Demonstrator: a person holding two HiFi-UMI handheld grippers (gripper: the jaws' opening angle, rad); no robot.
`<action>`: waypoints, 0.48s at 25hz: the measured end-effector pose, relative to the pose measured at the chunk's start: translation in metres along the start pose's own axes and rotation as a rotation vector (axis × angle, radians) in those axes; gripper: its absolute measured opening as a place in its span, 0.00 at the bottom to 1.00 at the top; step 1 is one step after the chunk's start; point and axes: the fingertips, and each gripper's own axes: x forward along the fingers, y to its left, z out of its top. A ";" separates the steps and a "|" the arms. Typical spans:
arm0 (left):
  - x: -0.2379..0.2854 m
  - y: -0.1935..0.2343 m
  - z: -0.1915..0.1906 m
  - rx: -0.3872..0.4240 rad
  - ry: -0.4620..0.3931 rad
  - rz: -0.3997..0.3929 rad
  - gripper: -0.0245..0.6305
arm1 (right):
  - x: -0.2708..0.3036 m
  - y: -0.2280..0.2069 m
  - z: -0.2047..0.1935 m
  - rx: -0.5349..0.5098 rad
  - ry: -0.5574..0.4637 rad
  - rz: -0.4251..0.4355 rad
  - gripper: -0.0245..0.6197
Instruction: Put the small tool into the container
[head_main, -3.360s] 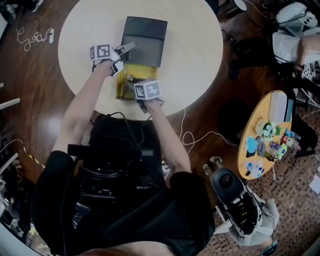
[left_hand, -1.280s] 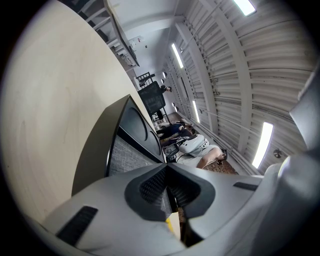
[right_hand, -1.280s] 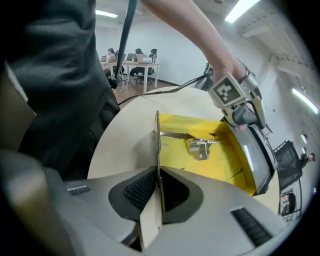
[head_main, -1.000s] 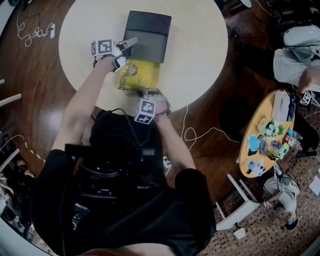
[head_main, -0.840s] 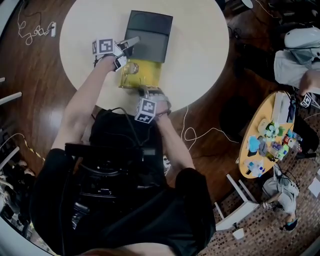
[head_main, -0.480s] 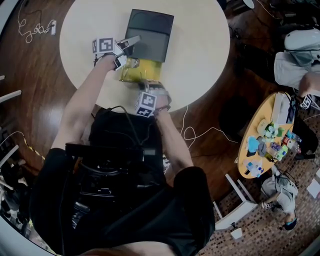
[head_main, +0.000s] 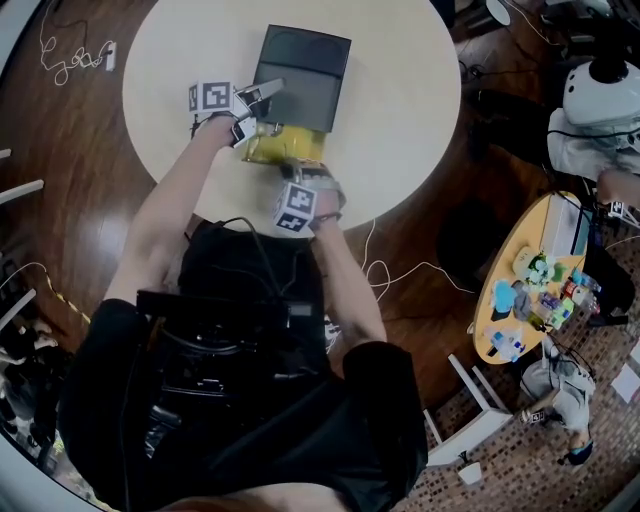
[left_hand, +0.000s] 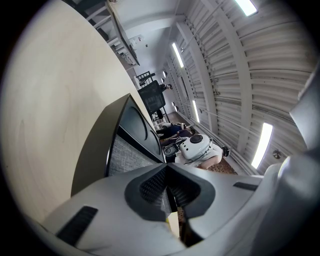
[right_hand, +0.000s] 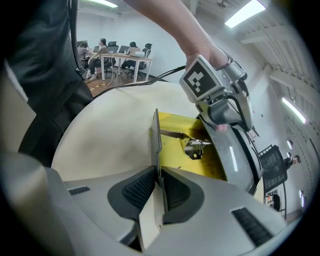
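A flat yellow container (head_main: 285, 147) lies on the round table against a dark box (head_main: 300, 80). In the right gripper view a small metal tool (right_hand: 197, 147) rests on the container's yellow inside (right_hand: 220, 165). My right gripper (right_hand: 159, 187) is shut on a thin grey flap (right_hand: 156, 140) of the container, which stands on edge; in the head view this gripper (head_main: 296, 182) is at the container's near side. My left gripper (head_main: 255, 103) sits at the container's far left corner beside the dark box. In its own view the left gripper (left_hand: 170, 192) is shut on a thin yellowish edge (left_hand: 173, 222).
The dark box (left_hand: 130, 145) has a raised lid and fills the space just beyond the left gripper. The pale round table (head_main: 400, 110) ends close behind the right gripper. A small side table (head_main: 530, 290) with colourful items stands on the floor at the right, and cables (head_main: 70, 55) lie at the left.
My right gripper has shifted a little up the picture toward the dark box, with the flap in it, and less of the yellow inside shows. The left gripper has stayed put.
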 end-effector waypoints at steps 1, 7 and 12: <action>0.000 0.000 0.000 0.001 -0.001 0.000 0.04 | 0.000 -0.001 0.000 -0.002 0.001 0.000 0.11; 0.001 0.002 0.000 0.001 -0.001 -0.001 0.04 | 0.003 -0.006 -0.002 -0.002 0.004 -0.003 0.11; -0.001 0.002 0.001 0.001 -0.001 0.001 0.04 | 0.003 -0.006 0.000 -0.011 0.013 -0.007 0.11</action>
